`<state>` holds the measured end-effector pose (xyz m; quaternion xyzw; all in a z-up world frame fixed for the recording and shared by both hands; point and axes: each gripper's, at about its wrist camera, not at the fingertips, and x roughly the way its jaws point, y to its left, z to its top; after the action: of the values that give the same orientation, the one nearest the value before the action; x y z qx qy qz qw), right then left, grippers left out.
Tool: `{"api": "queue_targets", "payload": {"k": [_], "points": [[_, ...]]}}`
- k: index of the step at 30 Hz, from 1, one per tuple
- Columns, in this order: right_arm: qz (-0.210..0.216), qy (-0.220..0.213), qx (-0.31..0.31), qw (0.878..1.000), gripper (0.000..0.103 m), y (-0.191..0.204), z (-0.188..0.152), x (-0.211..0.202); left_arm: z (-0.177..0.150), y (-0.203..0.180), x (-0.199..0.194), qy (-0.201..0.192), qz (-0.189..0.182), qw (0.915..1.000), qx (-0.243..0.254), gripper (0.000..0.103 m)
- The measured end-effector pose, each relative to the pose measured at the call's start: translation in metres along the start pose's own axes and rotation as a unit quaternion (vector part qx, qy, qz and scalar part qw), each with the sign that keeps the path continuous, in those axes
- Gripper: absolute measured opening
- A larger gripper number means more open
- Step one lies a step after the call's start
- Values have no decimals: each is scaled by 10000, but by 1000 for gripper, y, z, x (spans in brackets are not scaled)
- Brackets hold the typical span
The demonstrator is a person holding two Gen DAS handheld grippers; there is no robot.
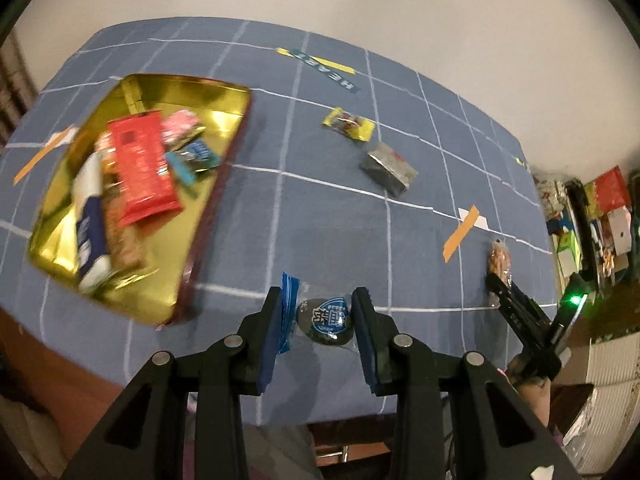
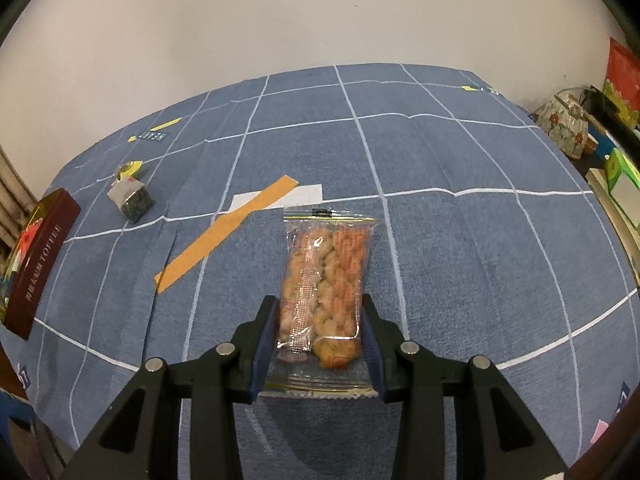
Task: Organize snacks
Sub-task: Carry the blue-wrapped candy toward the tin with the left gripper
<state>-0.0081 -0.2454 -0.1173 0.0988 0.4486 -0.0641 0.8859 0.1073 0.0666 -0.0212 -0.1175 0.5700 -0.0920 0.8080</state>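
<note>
Snacks (image 1: 132, 184) in the gold tin (image 1: 224, 92) blur; labels unreadable.

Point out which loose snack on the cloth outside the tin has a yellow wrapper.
The small yellow packet, farthest back, near the printed HEART label. The grey foil packet beside it is silver-dark, and the two snacks in the grippers are clear-wrapped.

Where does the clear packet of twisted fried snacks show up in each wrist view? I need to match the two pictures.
Left wrist view: the packet of twisted fried snacks lies at the right edge of the table, with the right gripper on it.
Right wrist view: the same packet sits at centre, between the right gripper's fingers.
Shared landmark: the orange tape strip, just left of the packet in both views.
</note>
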Motion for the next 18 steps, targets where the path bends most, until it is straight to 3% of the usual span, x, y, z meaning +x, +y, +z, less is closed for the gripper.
{"api": "queue_targets", "payload": {"k": [10,18], "points": [[-136,-20,-167,9998,40,4,-2,-1,-20,65,-56,-413,234,9970,-606,31],[-172,-42,-229,9996,40,5,-4,-2,-17,103,-65,-530,517,9931,-905,31]]}}
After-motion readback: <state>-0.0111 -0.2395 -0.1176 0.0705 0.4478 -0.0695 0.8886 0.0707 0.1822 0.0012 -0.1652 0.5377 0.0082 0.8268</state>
